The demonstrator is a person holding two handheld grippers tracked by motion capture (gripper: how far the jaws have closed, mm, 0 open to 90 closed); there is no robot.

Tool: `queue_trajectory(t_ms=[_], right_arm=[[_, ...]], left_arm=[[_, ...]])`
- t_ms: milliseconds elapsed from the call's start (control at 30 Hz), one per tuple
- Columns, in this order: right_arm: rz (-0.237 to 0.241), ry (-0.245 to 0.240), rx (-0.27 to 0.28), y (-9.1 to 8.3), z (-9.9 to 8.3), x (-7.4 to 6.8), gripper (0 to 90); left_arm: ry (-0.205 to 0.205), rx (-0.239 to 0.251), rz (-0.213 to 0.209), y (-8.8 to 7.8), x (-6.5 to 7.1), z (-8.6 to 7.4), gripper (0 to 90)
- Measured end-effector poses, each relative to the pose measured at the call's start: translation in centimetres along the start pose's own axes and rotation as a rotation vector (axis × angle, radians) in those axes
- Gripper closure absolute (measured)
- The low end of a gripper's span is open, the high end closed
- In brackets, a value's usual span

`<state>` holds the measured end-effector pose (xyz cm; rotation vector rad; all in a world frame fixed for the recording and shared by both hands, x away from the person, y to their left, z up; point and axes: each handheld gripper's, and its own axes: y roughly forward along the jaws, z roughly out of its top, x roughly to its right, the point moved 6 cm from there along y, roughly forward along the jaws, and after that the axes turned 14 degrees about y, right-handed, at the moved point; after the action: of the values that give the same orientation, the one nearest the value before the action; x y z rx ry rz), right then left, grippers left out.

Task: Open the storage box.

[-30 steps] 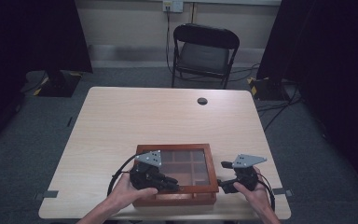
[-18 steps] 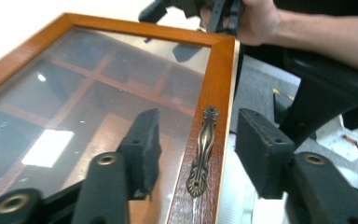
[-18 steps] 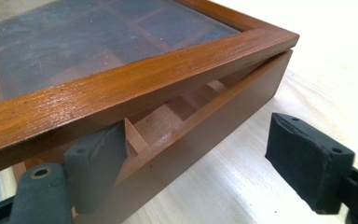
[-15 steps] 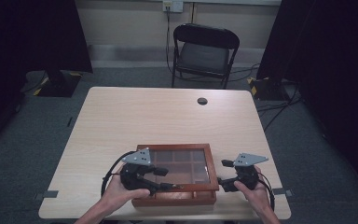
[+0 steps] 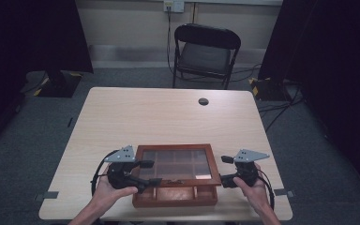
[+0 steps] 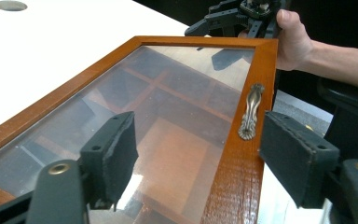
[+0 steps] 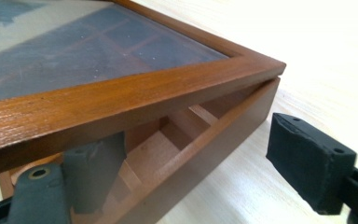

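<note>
A brown wooden box (image 5: 176,198) with inner compartments sits near the table's front edge. Its glass lid (image 5: 176,149) is raised a little at the front. My left gripper (image 5: 151,172) is at the box's left side. In the left gripper view it (image 6: 205,158) is open and has just been opening. Its pads (image 6: 116,154) straddle the lid's front rail and brass handle (image 6: 250,112) without touching them. My right gripper (image 5: 224,168) is open at the right side. In the right gripper view it (image 7: 200,161) has one jaw under the lid (image 7: 121,98) inside the box and the other outside the wall (image 7: 214,140).
The light wooden table (image 5: 168,117) has a black round grommet (image 5: 203,101) near its far edge. A black folding chair (image 5: 206,51) stands behind the table. In the left gripper view, a hand (image 6: 298,42) holds the other gripper beyond the lid.
My left gripper has drawn back to the left off the lid, and its jaws have opened and let go of the front rail. The right gripper has stayed put.
</note>
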<state>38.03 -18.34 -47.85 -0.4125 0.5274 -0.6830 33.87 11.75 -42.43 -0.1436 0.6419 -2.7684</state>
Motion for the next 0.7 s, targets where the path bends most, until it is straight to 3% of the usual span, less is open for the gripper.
queue_trajectory(t_ms=[300, 500, 700], right_arm=[[0.015, 0.043, 0.042, 0.1, 1.0, -0.6, 20.4], [0.026, 0.037, 0.05, 0.3, 1.8, -1.0, 19.9], [0.008, 0.06, 0.064, 0.3, 2.5, -1.0, 21.4]], left_arm=[[-0.001, 0.03, 0.022, -1.0, -0.3, 0.2, 20.4], [0.016, 0.038, 0.035, -1.3, -0.2, 0.8, 17.3], [0.021, 0.034, 0.045, -1.5, -0.3, 0.8, 17.3]])
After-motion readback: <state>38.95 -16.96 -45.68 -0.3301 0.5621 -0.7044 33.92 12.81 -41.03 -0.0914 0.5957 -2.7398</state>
